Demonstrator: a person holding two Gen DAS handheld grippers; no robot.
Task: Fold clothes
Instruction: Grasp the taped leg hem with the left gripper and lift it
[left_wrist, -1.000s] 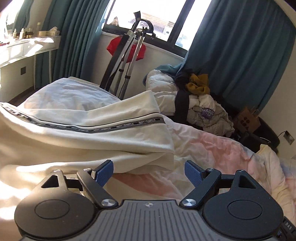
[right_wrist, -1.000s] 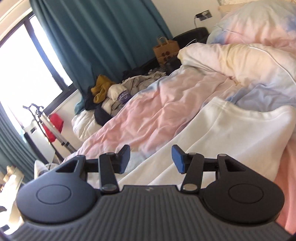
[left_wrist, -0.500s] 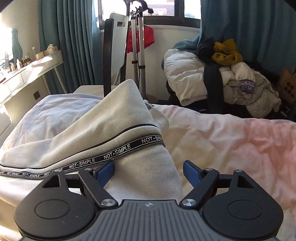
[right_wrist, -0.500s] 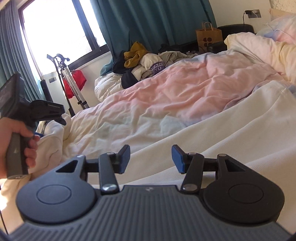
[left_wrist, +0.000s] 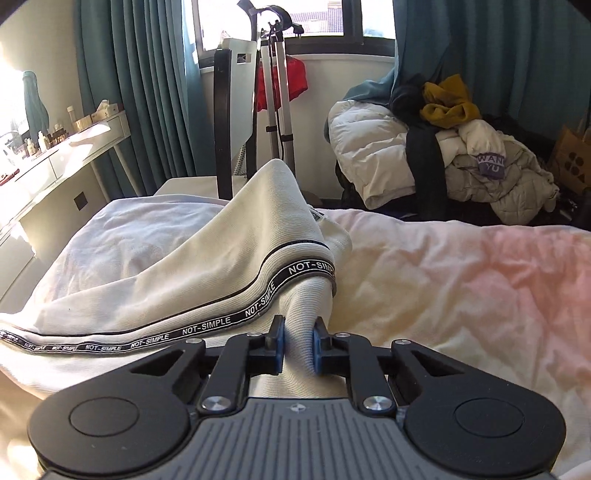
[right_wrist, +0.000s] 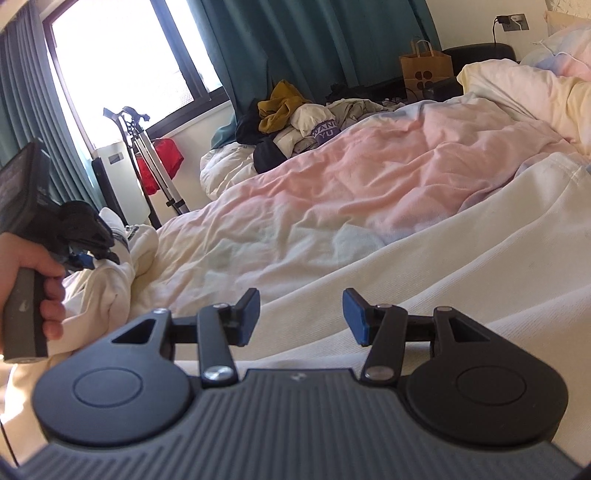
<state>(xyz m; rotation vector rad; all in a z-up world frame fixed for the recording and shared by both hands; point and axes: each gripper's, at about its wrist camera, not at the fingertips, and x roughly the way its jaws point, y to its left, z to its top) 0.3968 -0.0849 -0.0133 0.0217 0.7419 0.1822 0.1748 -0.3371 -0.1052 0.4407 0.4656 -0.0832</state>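
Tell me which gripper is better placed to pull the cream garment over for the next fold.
Left. The left gripper is already shut on the cream garment at its ribbed hem, while the right gripper hangs open above the cloth, gripping nothing.

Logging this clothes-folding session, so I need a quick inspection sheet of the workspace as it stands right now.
Surface: bed with rumpled pink duvet.
Job's things: cream garment with NOT-SIMPLE tape, spread over the bed.
Clutter: clothes pile by the curtain; paper bag.
Grippers: left gripper pinching a garment fold; right gripper open above the fabric.
Cables: plug and lead at wall socket.
Surroundings: window, teal curtains, tripod, white desk.
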